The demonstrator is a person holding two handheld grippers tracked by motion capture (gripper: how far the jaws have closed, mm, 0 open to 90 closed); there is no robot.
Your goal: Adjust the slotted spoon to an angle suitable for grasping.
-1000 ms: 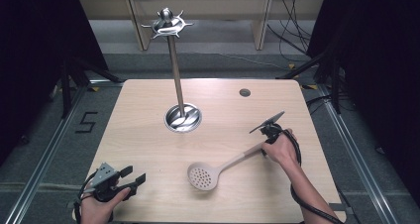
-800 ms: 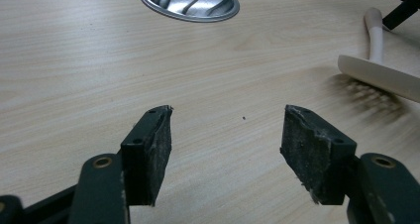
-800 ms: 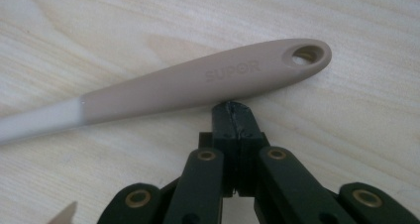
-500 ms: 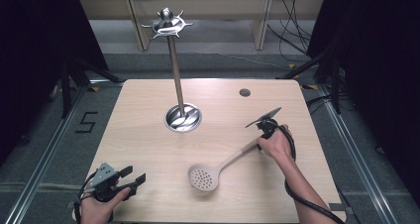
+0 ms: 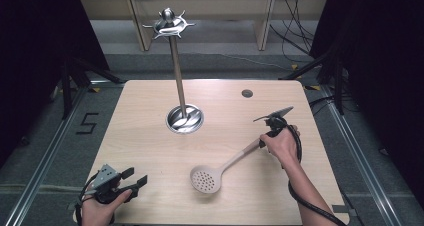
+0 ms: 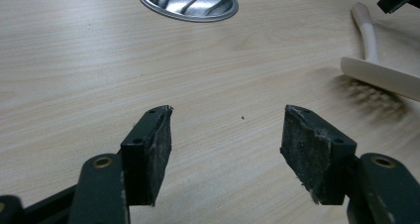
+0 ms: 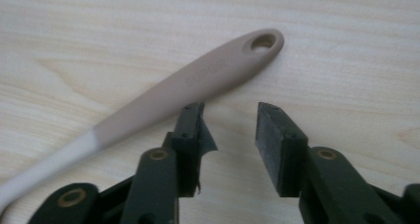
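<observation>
The jaws of the right gripper [image 7: 230, 120] are seen apart, having just been opening, with nothing but bare wood between the pads; the skimmer's handle lies just beyond the left pad, touching or nearly touching its tip. The skimmer [image 5: 220, 168] is laid flat on the table [image 5: 140, 131], its perforated bowl toward 7 o'clock and its handle running up toward 2 o'clock, where the right gripper [image 5: 267, 131] is held over the handle end. A hanging hole [image 7: 262, 41] is seen at that end.

The jaws of the left gripper [image 6: 225, 144] are held wide apart over bare table, nothing between them; that gripper [image 5: 134, 178] rests near the table's 7 o'clock corner, well apart from the skimmer.

The skimmer is judged light, stiff and smooth, likely plastic or silicone-coated, so a slightly slippery grip may be expected. It would best be taken across the thicker tan part of the handle, just short of the hole, so the hole stays free.

Counted: one skimmer, one metal hook stand [image 5: 177, 71] on a round base at the table's centre, and two grippers.
</observation>
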